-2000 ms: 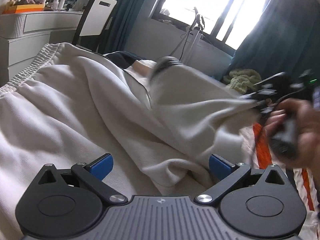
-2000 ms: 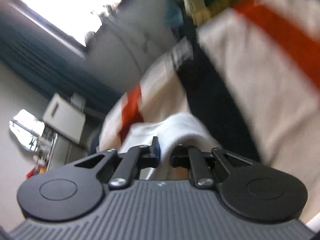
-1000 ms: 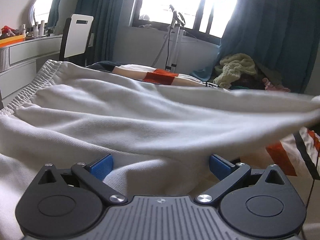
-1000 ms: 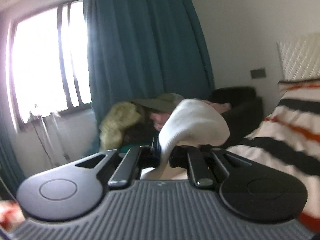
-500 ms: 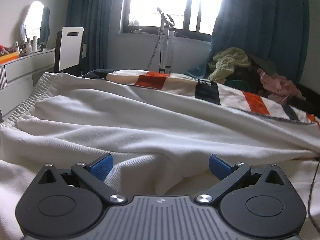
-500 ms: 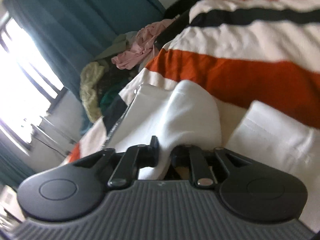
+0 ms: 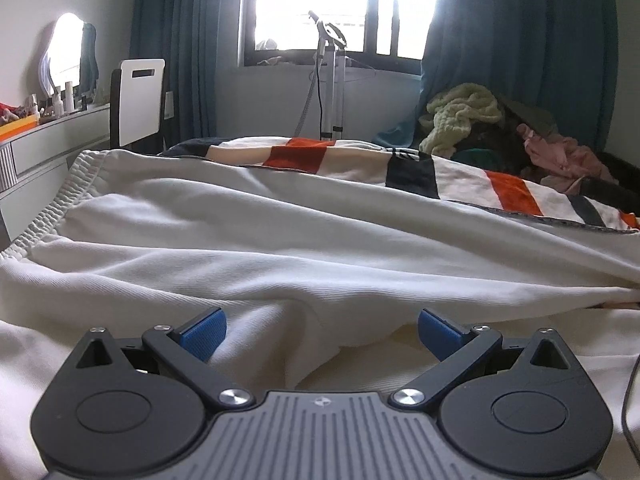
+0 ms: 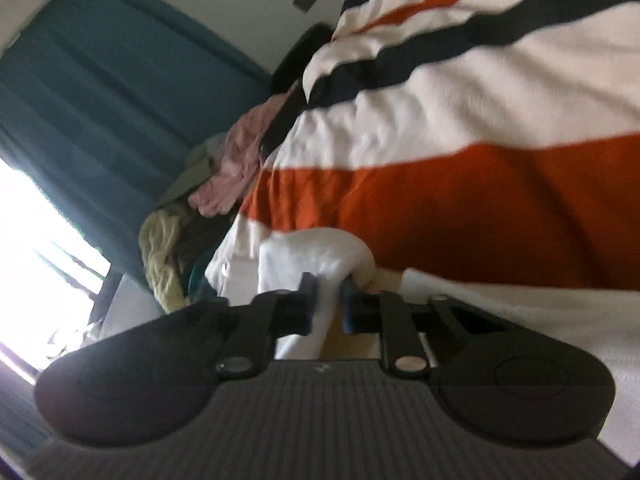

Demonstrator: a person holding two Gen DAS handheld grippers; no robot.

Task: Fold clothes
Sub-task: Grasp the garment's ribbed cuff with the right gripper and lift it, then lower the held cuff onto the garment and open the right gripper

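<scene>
A white garment [image 7: 280,240] with a ribbed elastic waistband [image 7: 52,208] lies spread in long folds over the striped bedspread [image 7: 412,172]. Low over its near edge hovers my left gripper [image 7: 322,326], blue pads wide apart and open, with a raised fold of the cloth between them but untouched. In the right wrist view my right gripper [image 8: 328,296] is rolled sideways just above the orange and black stripes of the bedspread [image 8: 480,200]. Its jaws are closing, and a bunched end of the white garment [image 8: 316,248] is pinched between the pads.
A heap of clothes [image 7: 480,120] sits at the bed's far right below teal curtains. A garment steamer stand [image 7: 328,80] rises by the window. A white-backed chair [image 7: 140,100] and a dresser [image 7: 48,136] stand at the left. A cable [image 7: 628,400] hangs at the right edge.
My right gripper has swung down from the air to just above the bedspread, rolling sideways with the cloth end in it. The stretched garment has settled flat on the bed.
</scene>
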